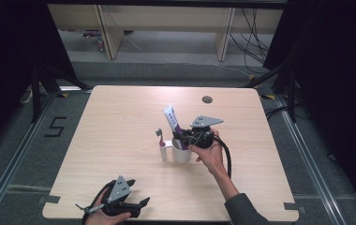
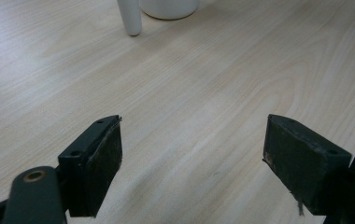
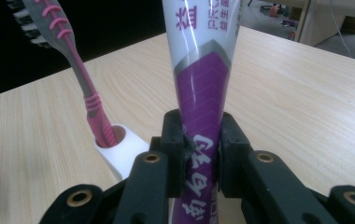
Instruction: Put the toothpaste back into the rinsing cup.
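We find the right gripper at the middle of the bench, its fingers pinching the lower part of the tube, which stands upright in the white cup. A pink toothbrush stands in the holder at the cup's left. The left gripper rests at the near left edge, fingers spread wide over bare wood.

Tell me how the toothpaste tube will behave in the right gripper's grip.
The toothpaste tube looks soft: it seems pinched narrower where the right gripper clamps it, so it would likely dent or bend. Its glossy skin may slip. Standing tall above the white cup, it could lean if released.
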{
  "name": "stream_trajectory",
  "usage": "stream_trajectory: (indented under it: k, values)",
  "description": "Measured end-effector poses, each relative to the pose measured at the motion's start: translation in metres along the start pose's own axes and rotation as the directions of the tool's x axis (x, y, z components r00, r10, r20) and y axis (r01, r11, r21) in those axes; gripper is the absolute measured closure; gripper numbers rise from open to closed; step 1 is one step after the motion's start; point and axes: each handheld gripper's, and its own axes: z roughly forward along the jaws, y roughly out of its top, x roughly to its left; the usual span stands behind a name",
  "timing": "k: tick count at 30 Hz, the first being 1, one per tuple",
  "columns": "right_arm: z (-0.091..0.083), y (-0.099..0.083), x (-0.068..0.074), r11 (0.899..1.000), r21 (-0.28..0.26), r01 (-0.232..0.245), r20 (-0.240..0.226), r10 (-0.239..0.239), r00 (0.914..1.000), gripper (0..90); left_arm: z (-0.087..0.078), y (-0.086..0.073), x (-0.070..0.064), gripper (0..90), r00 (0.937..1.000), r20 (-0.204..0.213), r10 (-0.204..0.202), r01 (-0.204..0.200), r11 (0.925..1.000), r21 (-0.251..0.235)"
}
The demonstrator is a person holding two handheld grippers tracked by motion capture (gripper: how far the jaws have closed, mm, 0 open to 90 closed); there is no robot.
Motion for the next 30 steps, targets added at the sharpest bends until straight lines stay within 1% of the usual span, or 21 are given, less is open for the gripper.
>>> stream_trajectory:
  k: [1,3,5,6,7,8,9,10,12,13,16,17,18,19,20,21,22,23,25,27,30]
  values:
    - [-0.001,-0.001,0.002,1.000,0.011,-0.018,-0.001,0.018,0.9998,76.7,0.000,0.000,0.000,19.3,1.0000,0.002,0.002,-0.002,1.0000,0.002]
    - [-0.001,-0.001,0.001,1.000,0.019,-0.012,-0.001,0.012,0.9999,76.6,0.000,0.000,-0.001,19.3,0.9999,0.005,-0.009,0.009,0.9999,-0.005]
    - [-0.001,-0.003,0.000,1.000,0.017,-0.001,-0.008,0.001,1.0000,76.5,0.000,0.000,0.000,19.3,1.0000,0.006,0.000,0.000,1.0000,0.005]
    - [-0.001,-0.004,0.001,1.000,0.013,-0.008,0.009,0.008,0.9999,76.4,0.000,0.000,0.000,19.3,1.0000,0.004,0.001,-0.001,1.0000,0.005]
    - [-0.003,-0.004,0.000,0.999,0.034,0.022,0.010,-0.022,0.9997,76.4,0.001,0.000,-0.002,19.3,0.9998,0.006,-0.020,0.020,0.9997,-0.013]
    - [-0.002,-0.005,0.001,0.999,0.037,0.015,0.010,-0.016,0.9998,76.4,0.000,0.000,0.000,19.3,1.0000,-0.002,0.004,-0.004,1.0000,0.006]
    - [-0.004,-0.006,0.003,0.999,0.051,-0.002,0.014,0.001,0.9999,76.4,0.001,0.000,-0.001,19.2,0.9998,0.005,-0.017,0.017,0.9998,-0.013]
    - [-0.003,-0.007,0.002,0.999,0.049,0.024,-0.005,-0.024,0.9997,76.3,0.001,0.000,-0.002,19.3,0.9998,0.005,-0.019,0.019,0.9997,-0.012]
    - [-0.005,-0.008,0.003,0.997,0.071,0.037,0.008,-0.037,0.9993,76.3,0.001,0.000,-0.002,19.3,0.9998,0.004,-0.020,0.020,0.9997,-0.011]
    - [-0.004,-0.009,0.003,0.997,0.060,0.056,0.021,-0.058,0.9981,76.3,0.000,0.000,0.000,19.3,1.0000,-0.003,0.006,-0.006,1.0000,0.007]
    - [-0.006,-0.011,0.004,0.995,0.087,0.037,0.012,-0.038,0.9992,75.6,0.000,0.000,-0.001,19.3,1.0000,0.006,-0.001,0.001,1.0000,0.006]
    - [-0.008,-0.012,0.006,0.996,0.092,0.006,0.020,-0.008,0.9998,75.2,0.000,0.000,-0.001,19.3,1.0000,0.006,0.000,0.000,1.0000,0.005]
    - [-0.008,-0.011,0.005,0.996,0.086,0.029,0.009,-0.030,0.9995,74.6,0.000,0.000,-0.001,19.3,1.0000,0.006,-0.002,0.002,1.0000,0.004]
    - [-0.008,-0.011,0.006,0.996,0.082,0.022,0.015,-0.023,0.9996,73.9,0.000,0.000,-0.001,19.3,1.0000,0.003,-0.002,0.002,1.0000,0.004]
    - [-0.009,-0.011,0.006,0.997,0.071,0.032,0.018,-0.033,0.9993,73.7,0.001,0.000,-0.002,19.3,0.9997,0.003,-0.023,0.023,0.9997,-0.012]
    - [-0.010,-0.010,0.006,0.996,0.082,0.024,-0.002,-0.023,0.9997,73.4,0.002,-0.001,-0.002,19.3,0.9997,0.006,-0.023,0.023,0.9997,-0.012]
    - [-0.011,-0.009,0.008,0.996,0.088,0.029,0.001,-0.029,0.9996,72.9,0.000,0.000,-0.001,19.3,0.9999,0.010,-0.002,0.002,1.0000,0.009]
    - [-0.012,-0.008,0.008,0.996,0.082,0.046,0.013,-0.047,0.9988,70.9,0.000,0.000,-0.001,19.3,1.0000,0.006,0.000,0.000,1.0000,0.007]
    - [-0.015,-0.007,0.010,0.996,0.090,0.025,0.016,-0.027,0.9995,69.2,0.000,0.000,-0.001,19.3,1.0000,0.005,0.000,0.000,1.0000,0.005]
    - [-0.017,-0.007,0.010,0.994,0.097,0.039,0.020,-0.041,0.9990,68.9,0.000,0.000,-0.001,19.3,1.0000,0.007,0.000,0.000,1.0000,0.007]
    - [-0.018,-0.008,0.009,0.996,0.088,0.033,0.020,-0.034,0.9992,65.8,0.000,0.000,-0.001,19.3,1.0000,0.004,-0.001,0.001,1.0000,0.006]
